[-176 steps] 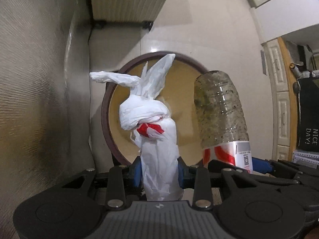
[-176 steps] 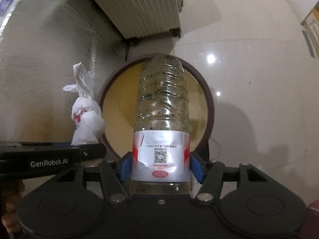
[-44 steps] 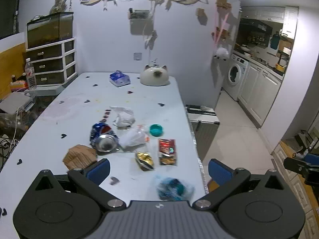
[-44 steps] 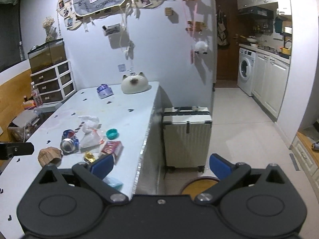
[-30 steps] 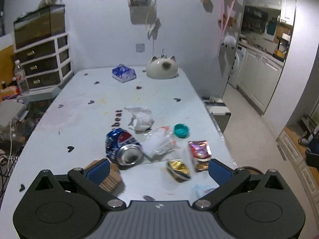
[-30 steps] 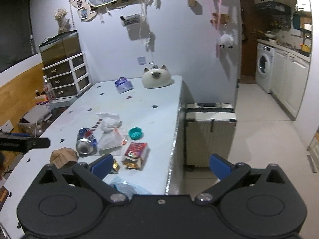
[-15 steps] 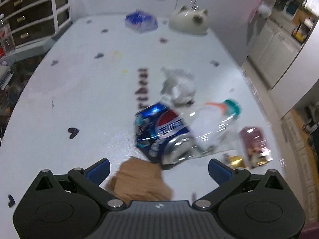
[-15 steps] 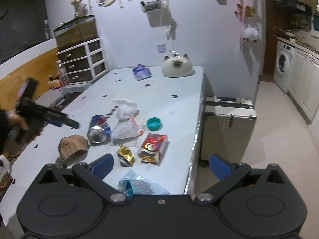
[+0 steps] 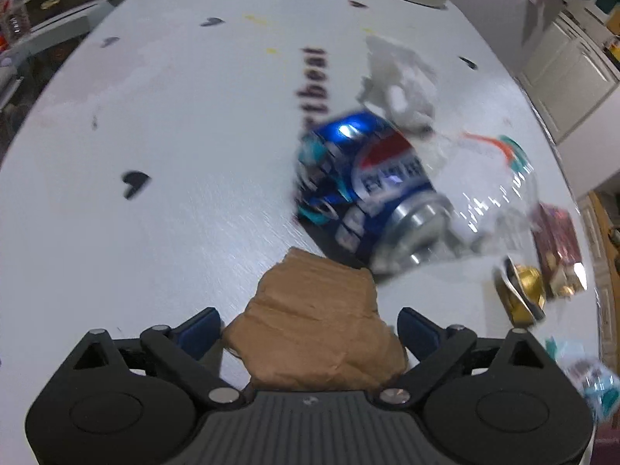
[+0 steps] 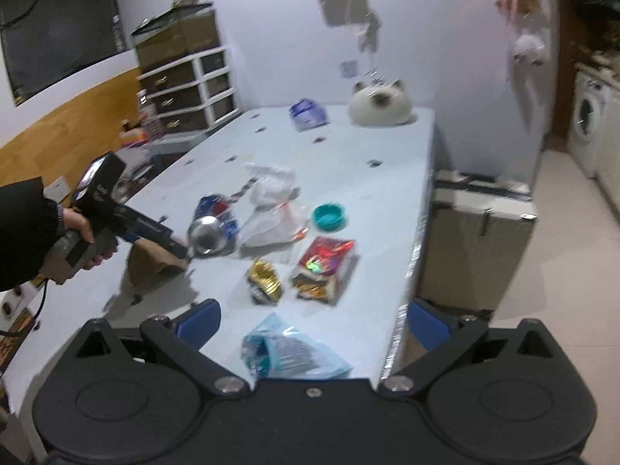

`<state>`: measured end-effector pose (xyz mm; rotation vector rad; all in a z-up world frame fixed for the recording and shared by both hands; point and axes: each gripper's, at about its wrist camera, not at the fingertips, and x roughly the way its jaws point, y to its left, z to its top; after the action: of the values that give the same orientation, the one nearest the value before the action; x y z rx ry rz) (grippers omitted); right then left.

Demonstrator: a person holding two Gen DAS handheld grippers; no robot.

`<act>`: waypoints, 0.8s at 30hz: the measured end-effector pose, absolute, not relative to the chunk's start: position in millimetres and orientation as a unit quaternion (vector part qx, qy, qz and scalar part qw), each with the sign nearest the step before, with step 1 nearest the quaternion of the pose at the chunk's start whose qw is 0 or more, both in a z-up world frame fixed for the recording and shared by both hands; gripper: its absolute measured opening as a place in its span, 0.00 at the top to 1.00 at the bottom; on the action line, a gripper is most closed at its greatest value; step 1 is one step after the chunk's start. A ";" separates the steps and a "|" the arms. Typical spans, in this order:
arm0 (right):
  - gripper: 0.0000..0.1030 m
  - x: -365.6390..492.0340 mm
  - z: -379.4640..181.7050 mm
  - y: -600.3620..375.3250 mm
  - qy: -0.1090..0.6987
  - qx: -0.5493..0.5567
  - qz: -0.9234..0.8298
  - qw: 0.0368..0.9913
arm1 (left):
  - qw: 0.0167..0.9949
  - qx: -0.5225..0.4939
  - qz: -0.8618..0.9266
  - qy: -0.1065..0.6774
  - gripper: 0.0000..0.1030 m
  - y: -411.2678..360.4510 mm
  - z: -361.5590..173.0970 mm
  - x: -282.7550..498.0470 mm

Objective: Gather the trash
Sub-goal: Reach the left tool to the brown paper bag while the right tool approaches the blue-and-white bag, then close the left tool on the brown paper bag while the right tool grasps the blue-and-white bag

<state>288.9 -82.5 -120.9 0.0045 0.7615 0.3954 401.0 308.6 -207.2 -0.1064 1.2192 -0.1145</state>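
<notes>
A crumpled brown paper (image 9: pixel 314 317) lies on the pale table (image 9: pixel 174 155) between the jaws of my left gripper (image 9: pixel 308 329). The jaws are closing, with the blue pads close to the paper's sides. Just beyond lie a crushed blue Pepsi can (image 9: pixel 372 190), a clear plastic bag (image 9: pixel 488 193) and a white tissue wad (image 9: pixel 399 81). In the right wrist view, a hand holds the left gripper (image 10: pixel 178 248) over the brown paper (image 10: pixel 155 261). My right gripper (image 10: pixel 312 321) is open above a blue-teal wrapper (image 10: pixel 286 352). Farther off are a gold wrapper (image 10: pixel 265 277), a red snack packet (image 10: pixel 323 267) and a teal cap (image 10: pixel 328 217).
A white cat-shaped object (image 10: pixel 379 108) and a blue tissue pack (image 10: pixel 308 114) sit at the table's far end. A pale suitcase (image 10: pixel 480 232) stands on the floor against the table's right edge. Drawers (image 10: pixel 186 77) line the left wall.
My left gripper dropped towards the table and tilted down until the brown paper came between its jaws. My right gripper edged closer to the table's near corner.
</notes>
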 end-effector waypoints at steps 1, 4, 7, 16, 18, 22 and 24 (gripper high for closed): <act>0.00 292.0 -125.3 -79.7 0.374 -0.002 0.195 0.907 | 0.817 -0.051 -0.058 0.571 0.07 306.5 -207.0 396.9; 0.00 301.7 -138.7 -72.1 0.388 -0.013 0.216 0.896 | 0.820 -0.055 -0.065 0.567 0.10 297.8 -204.0 382.5; 0.00 311.9 -152.8 -58.9 0.405 -0.055 0.230 0.883 | 0.823 -0.063 -0.065 0.561 0.15 288.8 -200.3 366.4; 0.25 335.3 -188.3 -26.4 0.465 -0.149 0.262 0.833 | 0.823 -0.111 -0.078 0.551 0.29 258.3 -189.8 309.0; 0.26 339.3 -194.9 -20.8 0.473 -0.158 0.269 0.824 | 0.822 -0.118 -0.082 0.551 0.29 251.6 -187.4 297.7; 0.26 343.8 -206.9 -12.3 0.496 -0.167 0.277 0.806 | 0.821 -0.116 -0.097 0.551 0.27 233.5 -184.1 277.4; 0.27 342.2 -212.0 -10.1 0.502 -0.171 0.277 0.801 | 0.817 -0.115 -0.102 0.555 0.26 225.9 -183.4 270.3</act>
<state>342.2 -10.1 -212.0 -0.3670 1.0770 0.5942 270.3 225.9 -183.4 -0.2450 1.1839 -0.2178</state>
